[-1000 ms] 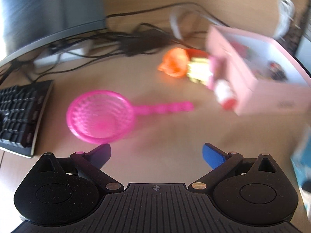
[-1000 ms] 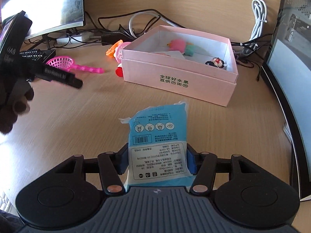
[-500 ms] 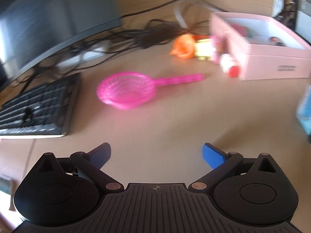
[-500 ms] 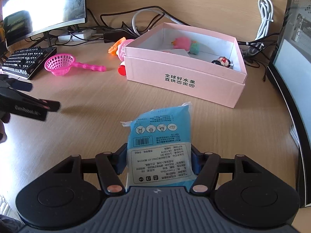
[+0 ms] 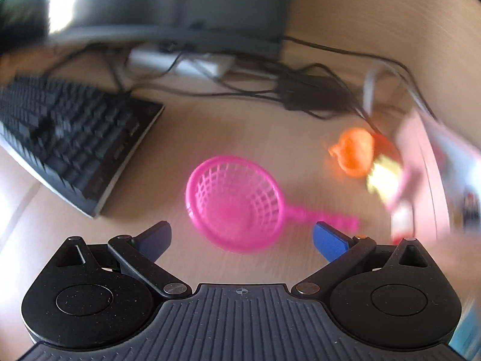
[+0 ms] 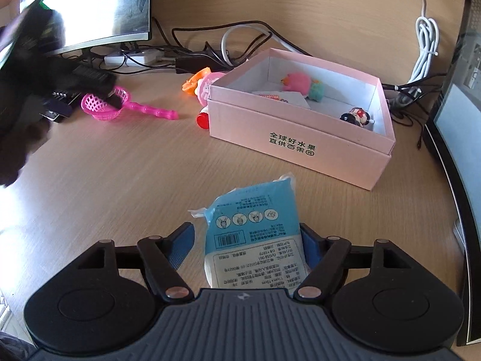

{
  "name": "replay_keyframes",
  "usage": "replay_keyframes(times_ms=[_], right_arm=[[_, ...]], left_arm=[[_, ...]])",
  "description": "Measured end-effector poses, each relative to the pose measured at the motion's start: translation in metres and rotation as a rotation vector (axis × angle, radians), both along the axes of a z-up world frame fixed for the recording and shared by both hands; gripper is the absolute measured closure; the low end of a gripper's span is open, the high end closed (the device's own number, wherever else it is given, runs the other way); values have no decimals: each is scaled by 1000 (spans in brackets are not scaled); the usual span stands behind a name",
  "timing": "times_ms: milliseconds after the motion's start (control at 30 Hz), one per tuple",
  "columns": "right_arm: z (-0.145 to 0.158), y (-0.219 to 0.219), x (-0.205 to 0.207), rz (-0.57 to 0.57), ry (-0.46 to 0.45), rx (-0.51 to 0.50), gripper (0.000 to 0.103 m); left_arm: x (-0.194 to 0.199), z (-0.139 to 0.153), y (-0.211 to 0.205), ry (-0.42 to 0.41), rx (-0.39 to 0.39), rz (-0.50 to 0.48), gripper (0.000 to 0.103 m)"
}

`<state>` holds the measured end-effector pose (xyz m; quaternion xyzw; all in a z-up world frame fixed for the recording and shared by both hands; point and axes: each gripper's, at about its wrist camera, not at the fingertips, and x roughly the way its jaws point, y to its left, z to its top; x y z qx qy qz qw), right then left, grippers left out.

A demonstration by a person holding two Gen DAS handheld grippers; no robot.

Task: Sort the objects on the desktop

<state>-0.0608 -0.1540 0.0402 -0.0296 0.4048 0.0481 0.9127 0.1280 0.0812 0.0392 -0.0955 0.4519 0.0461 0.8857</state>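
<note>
the blue packet [image 6: 252, 240] sits nearest to us, lying on the wooden desk [image 6: 120, 180] between the fingers of the right gripper [image 6: 246, 246]. those jaws are opening right now; on the left side there's a clear gap between pad and packet, on the right the pad looks just beside the wrapper, so we'd call it released, not pinched. we reckon it's light and soft, a crinkly plastic wrap that will squash and slide, so we'd take it across the middle of its long sides, not by the loose sealed flap at the far end.

over to the left gripper [image 5: 242, 236]: fingers spread wide, nothing between them, hovering above the pink strainer [image 5: 234, 203]. the view is blurred, but the basket reads clearly, lying on the desk just ahead of the tips with its handle running off to the right. that one we'd judge light, stiff and a bit springy, thin mesh that could crack under a hard squeeze. the handle, or the rim of the basket, looks like the sound place to grip.

farther on, the orange toy [image 5: 354, 156] and a small figure lie against the near left corner of the pink box [image 6: 300, 147], which stands open with several toys already inside. at the far left, the keyboard [image 5: 69, 144] and the monitor [image 6: 87, 6].
</note>
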Motion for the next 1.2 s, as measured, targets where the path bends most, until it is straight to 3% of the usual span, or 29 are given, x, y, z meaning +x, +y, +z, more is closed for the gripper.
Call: replay_keyframes(times_ms=[100, 367, 400, 433, 467, 700, 900, 1067, 1200], right_arm=[[-1, -1, 0, -5, 14, -2, 27], [-2, -7, -4, -1, 26, -3, 26], [-1, -9, -4, -6, 24, 0, 26], [-1, -11, -3, -12, 22, 6, 26], [-1, -13, -1, -14, 23, 14, 26], [3, -14, 13, 5, 4, 29, 28], [2, -5, 10, 34, 14, 17, 32], [0, -8, 0, 1, 42, 20, 37], [3, -12, -9, -22, 42, 15, 37]], left_arm=[[24, -4, -6, 30, -28, 58, 0], [60, -17, -44, 33, 150, -30, 1], [58, -17, -46, 30, 162, -46, 2], [54, -17, -47, 31, 169, -66, 10], [51, -17, -48, 37, 176, -91, 16], [0, -12, -53, 33, 213, -309, 17], [-49, -10, -50, 61, 160, -521, 17], [-76, -11, -69, 29, 176, -760, 16], [-87, -11, -89, -22, 234, -895, 15]])
